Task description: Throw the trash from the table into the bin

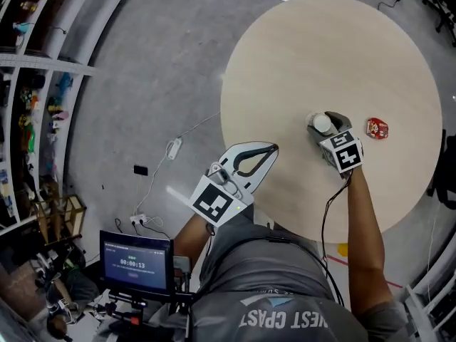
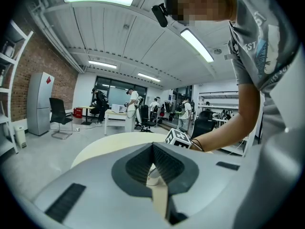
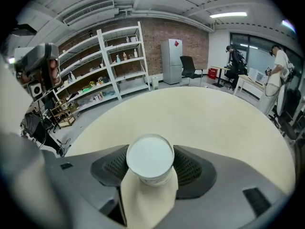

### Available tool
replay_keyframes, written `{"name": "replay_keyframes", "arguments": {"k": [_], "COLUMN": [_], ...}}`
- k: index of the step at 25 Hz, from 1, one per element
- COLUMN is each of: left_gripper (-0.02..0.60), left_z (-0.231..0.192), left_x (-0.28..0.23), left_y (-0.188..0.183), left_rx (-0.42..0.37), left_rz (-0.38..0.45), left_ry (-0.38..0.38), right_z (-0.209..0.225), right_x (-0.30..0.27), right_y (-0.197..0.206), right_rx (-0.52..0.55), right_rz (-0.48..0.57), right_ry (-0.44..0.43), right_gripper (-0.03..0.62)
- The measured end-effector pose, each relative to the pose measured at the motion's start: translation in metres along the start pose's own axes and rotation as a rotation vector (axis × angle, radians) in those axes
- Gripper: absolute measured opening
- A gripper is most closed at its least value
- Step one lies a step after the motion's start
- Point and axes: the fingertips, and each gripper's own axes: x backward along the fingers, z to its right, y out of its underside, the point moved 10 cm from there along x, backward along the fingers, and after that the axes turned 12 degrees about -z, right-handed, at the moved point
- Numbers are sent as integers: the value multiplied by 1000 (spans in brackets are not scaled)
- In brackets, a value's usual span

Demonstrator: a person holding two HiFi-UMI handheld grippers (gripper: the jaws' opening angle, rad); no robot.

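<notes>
White cup (image 3: pixel 149 157) stands upright on table (image 1: pixel 320 41), dead centre between the 2 wide-set jaws of right gripper (image 1: pixel 326 120), no squeeze evident; left gripper (image 1: pixel 273 147) pinched closed, empty, farther off; 1 red wrapper (image 1: pixel 377 127) lies nearby, to cup's right.

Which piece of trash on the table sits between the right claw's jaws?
The white cup; the red wrapper lies apart, untouched.

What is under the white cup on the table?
The white cup stands on the round table; only bare tabletop shows around its base. The patch directly beneath is covered by the cup itself, so anything there cannot be seen.
</notes>
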Motion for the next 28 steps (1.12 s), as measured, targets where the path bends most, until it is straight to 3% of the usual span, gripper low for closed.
{"name": "replay_keyframes", "arguments": {"k": [6,15,20,28], "left_gripper": [38,38,38,38], "left_z": [-2,1,9,28], "left_x": [-1,2,9,61], "left_y": [3,2,-15,-39], "left_rx": [-28,-77,-173,-292], "left_rz": [-1,53,81,184], "left_ry": [2,16,42,129], "right_z": [0,-6,-20,-89], "right_x": [-4,33,89,205], "right_y": [-3,-6,-9,-16], "right_rx": [-21,-25,-28,-68], "right_rz": [-5,103,201,375], "right_ry": [27,105,171,308], "right_gripper": [261,261,261,261]}}
